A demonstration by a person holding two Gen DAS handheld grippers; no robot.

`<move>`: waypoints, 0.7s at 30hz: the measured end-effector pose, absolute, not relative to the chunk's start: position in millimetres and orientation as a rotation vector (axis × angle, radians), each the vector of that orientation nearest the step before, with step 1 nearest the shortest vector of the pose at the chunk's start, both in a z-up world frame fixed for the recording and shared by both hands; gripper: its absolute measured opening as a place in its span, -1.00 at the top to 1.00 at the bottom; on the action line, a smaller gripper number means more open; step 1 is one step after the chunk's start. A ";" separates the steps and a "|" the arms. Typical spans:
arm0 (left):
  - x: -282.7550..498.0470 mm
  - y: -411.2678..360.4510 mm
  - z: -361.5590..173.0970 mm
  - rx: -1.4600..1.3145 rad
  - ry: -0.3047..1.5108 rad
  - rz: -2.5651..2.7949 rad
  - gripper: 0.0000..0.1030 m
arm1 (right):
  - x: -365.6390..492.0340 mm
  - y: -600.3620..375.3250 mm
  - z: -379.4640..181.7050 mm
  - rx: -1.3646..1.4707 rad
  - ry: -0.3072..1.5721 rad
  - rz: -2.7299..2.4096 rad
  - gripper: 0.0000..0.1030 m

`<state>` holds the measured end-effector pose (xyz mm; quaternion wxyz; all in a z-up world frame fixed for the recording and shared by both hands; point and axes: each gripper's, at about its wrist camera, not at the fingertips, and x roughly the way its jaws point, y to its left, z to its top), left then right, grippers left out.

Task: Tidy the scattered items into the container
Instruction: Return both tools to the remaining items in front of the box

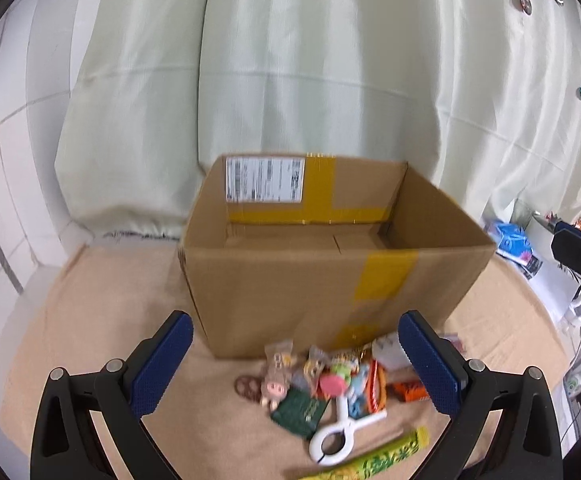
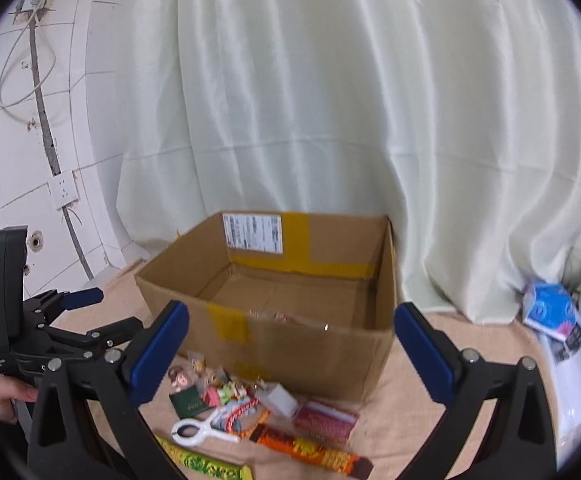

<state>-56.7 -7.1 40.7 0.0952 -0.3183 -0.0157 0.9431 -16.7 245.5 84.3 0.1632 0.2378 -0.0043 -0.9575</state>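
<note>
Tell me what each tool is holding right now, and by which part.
Nothing. The left tool and right tool are both open and empty above the pile of small items.

Pale curtain (image 2: pixel 310 100), white tiled wall (image 2: pixel 18 152)

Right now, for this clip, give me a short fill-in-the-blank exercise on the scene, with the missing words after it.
1. The cardboard box has strips of ____ tape.
2. Behind the box hangs a pale ____.
3. The white clip lies ____ the box, on the cloth.
4. Both the left tool and the right tool stand ____, holding nothing.

Missing words: yellow; curtain; outside; open
</note>
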 end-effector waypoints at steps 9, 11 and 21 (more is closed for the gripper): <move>-54.1 0.6 -29.6 -1.083 -0.006 2.725 -1.00 | -15.6 250.3 10.0 0.826 0.023 -2.761 -1.00; -58.3 3.8 -47.0 -1.124 0.008 2.711 -1.00 | -23.0 251.5 -9.5 0.894 0.017 -2.764 -1.00; -73.0 13.2 -94.3 -1.197 0.023 2.654 -1.00 | -44.5 256.9 -70.9 1.046 0.006 -2.791 -1.00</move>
